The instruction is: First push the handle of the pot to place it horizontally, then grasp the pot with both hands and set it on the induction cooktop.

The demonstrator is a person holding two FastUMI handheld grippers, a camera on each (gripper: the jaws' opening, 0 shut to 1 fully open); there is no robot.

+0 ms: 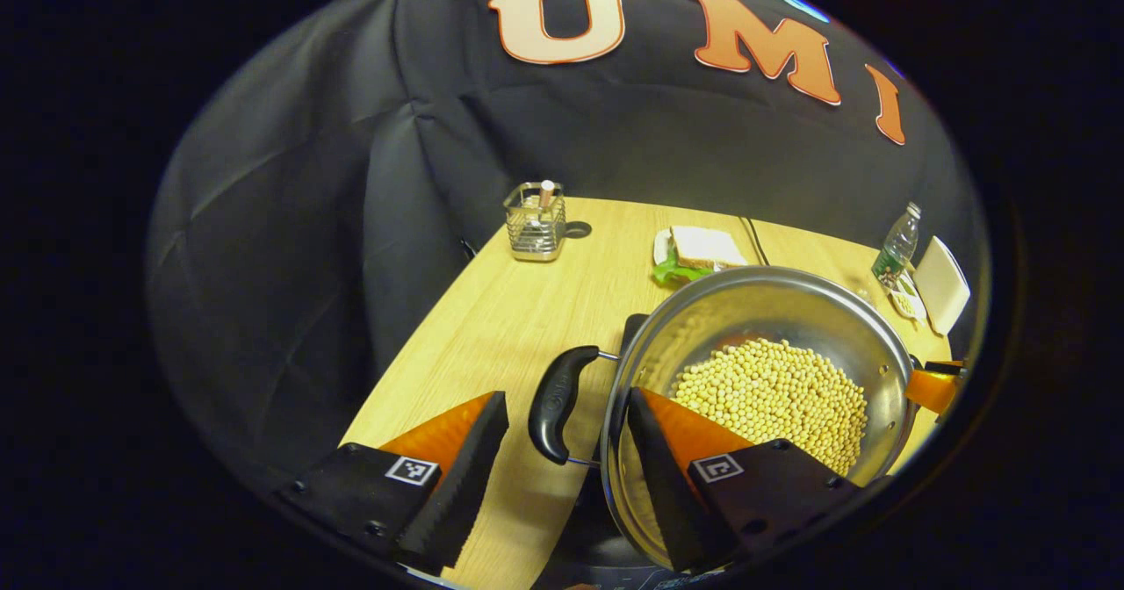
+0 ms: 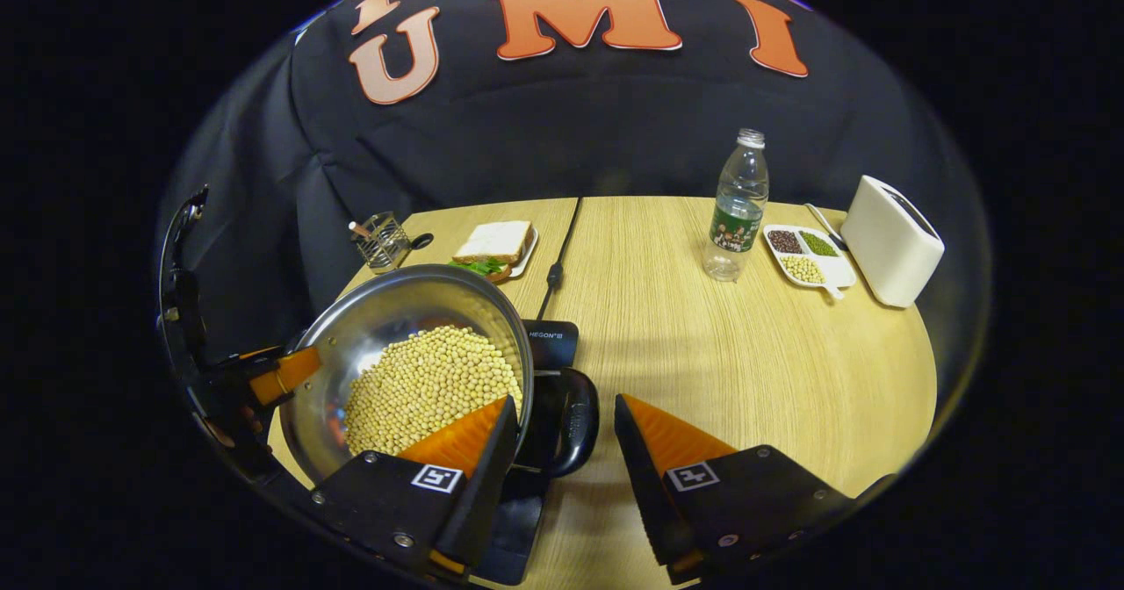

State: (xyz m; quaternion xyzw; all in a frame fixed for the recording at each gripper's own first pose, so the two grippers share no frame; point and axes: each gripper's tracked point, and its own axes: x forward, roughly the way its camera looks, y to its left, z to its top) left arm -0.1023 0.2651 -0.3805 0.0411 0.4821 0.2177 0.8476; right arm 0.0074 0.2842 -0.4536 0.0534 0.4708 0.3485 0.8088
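A steel pot [image 1: 773, 309] [image 2: 395, 309] full of pale soybeans [image 1: 773, 392] sits over the black induction cooktop [image 2: 551, 342]. Its left black handle [image 1: 553, 406] lies between the fingers of my left gripper [image 1: 566, 401], which is open, with one finger reaching over the rim into the pot. My right gripper [image 2: 564, 404] is open too and straddles the other black handle [image 2: 575, 432], its left finger over the rim. Neither gripper presses on the pot. Across the pot, each view shows a finger of the opposite gripper [image 1: 933, 388] [image 2: 281, 375].
On the wooden table [image 2: 702, 370] stand a wire holder [image 1: 534, 221], a sandwich on a plate [image 2: 496, 243], a water bottle [image 2: 738, 208], a divided dish of beans [image 2: 803, 256] and a white toaster [image 2: 891, 239]. A black cable [image 2: 562, 248] runs to the cooktop.
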